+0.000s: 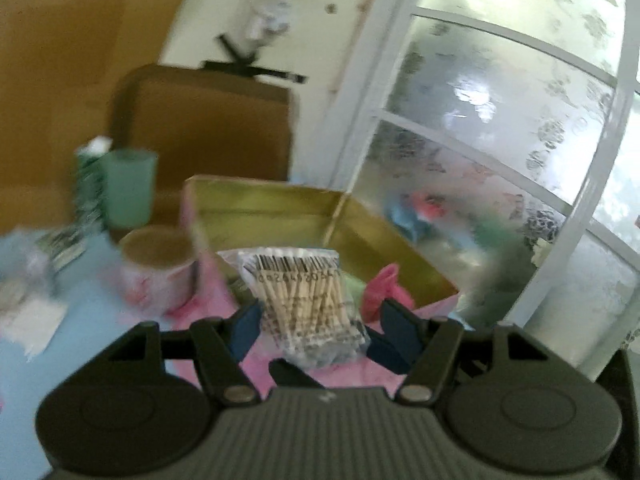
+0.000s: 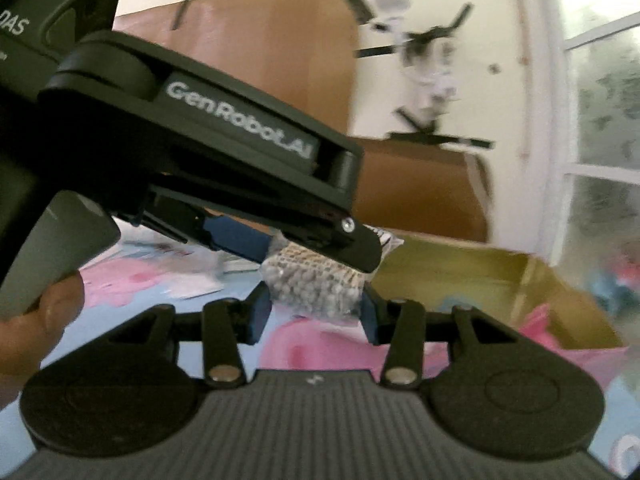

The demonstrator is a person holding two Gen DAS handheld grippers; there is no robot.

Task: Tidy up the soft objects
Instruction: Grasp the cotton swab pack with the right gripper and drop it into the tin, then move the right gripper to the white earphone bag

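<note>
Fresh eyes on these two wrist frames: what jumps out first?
The clear bag of cotton swabs, barcode up, sits dead centre between the left tongs, held up in front of the open gold box. In the right wrist view the left tongs cut across the frame with the bag pinched near its top, while the right tongs flank its lower end; whether they grip it is unclear. A pink tape roll stands left of the box.

Motion blur smears the left wrist view: the mint-green plastic cup [image 1: 129, 188] and the pink floral paper bowl [image 1: 158, 270] have soft outlines. The clear plastic packet of cotton swabs [image 2: 316, 276] is partly hidden behind the black left gripper [image 2: 320, 246], so its upper part cannot be seen.
</note>
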